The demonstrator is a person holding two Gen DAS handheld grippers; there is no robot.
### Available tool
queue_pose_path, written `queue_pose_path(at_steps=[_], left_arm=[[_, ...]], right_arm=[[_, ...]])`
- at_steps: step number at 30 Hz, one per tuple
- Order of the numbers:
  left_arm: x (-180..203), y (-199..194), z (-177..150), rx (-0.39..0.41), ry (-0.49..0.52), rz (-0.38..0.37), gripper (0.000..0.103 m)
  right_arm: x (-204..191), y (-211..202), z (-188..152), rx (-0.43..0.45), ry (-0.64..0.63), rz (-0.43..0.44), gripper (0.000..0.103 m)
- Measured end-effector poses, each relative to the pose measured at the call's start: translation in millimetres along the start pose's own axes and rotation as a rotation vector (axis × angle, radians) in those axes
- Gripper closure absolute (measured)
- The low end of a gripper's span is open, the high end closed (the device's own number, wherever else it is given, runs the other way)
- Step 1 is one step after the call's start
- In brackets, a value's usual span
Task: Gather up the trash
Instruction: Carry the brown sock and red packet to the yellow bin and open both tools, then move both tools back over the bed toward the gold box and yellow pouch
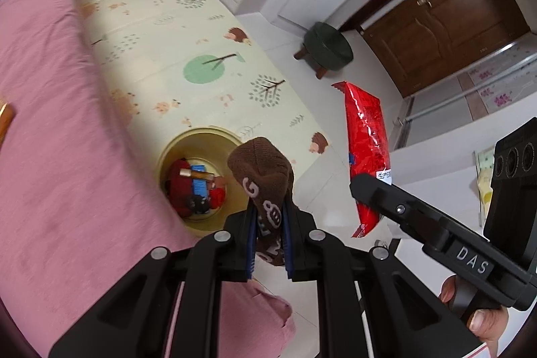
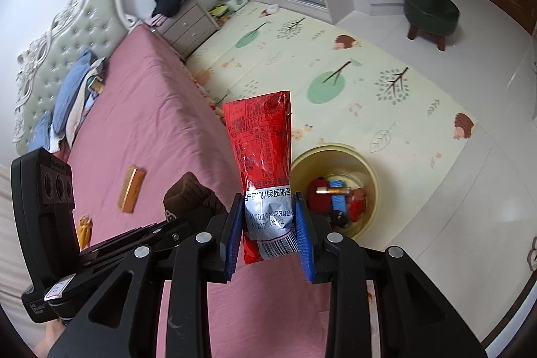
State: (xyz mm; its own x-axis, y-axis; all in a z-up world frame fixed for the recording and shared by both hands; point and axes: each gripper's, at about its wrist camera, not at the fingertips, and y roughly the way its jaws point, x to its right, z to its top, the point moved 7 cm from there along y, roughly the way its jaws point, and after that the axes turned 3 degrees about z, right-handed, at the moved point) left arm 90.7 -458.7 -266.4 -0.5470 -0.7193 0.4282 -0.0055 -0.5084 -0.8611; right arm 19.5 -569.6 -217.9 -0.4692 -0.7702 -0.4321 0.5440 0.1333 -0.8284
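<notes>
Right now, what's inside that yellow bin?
In the bin: red wrappers, a blue packet, a battery on top, something dark. Whatever lies underneath is covered.

1. My right gripper clamps a red snack packet by its lower end; packet stands upright at centre.
2. Yellow bin at 3 o'clock of packet, on floor beside bed, w/ trash inside.
3. Left gripper at 8 o'clock holds brown sock.
4. Gold wrapper lies on bed, 9 o'clock.

Left tool clamped, right tool clamped, both raised side by side
</notes>
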Motion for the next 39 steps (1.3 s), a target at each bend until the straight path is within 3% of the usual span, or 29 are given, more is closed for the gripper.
queue_pose_path(at_steps=[6,7,8,9,10,14,22,30,39], left_arm=[[16.0,21.6,15.2,-0.024,0.060,-0.027,0.088],[17.0,24.5,16.9,-0.032,0.072,-0.022,0.076],[16.9,28.3,17.6,-0.044,0.085,-0.014,0.045],[15.0,31.3,18.4,-0.050,0.099,0.017,0.027],[8.4,34.3,19.0,-0.048,0.121,0.082,0.016],[-9.1,35.1,19.6,-0.064,0.106,0.105,0.017],[-26.1,11.0,23.1,-0.023,0.053,0.099,0.017],[-41.1,-30.2,27.1,0.052,0.024,0.104,0.016],[-95.9,-92.3,6.7,0.136,-0.039,0.156,0.016]], right_arm=[[21.3,1.2,14.2,0.022,0.020,-0.004,0.073],[22.9,1.7,15.7,0.020,0.019,0.001,0.071],[24.5,2.8,18.3,0.022,0.021,-0.001,0.070],[27.5,2.9,21.1,0.031,0.030,-0.005,0.060],[29.7,2.9,22.4,0.035,0.040,-0.004,0.053],[35.9,5.9,27.1,0.029,0.060,0.002,0.053],[15.8,13.0,29.5,0.011,0.034,0.023,0.053],[-36.5,12.5,29.5,0.008,-0.051,0.065,0.053],[-111.7,22.6,3.7,-0.021,-0.161,0.107,0.053]])
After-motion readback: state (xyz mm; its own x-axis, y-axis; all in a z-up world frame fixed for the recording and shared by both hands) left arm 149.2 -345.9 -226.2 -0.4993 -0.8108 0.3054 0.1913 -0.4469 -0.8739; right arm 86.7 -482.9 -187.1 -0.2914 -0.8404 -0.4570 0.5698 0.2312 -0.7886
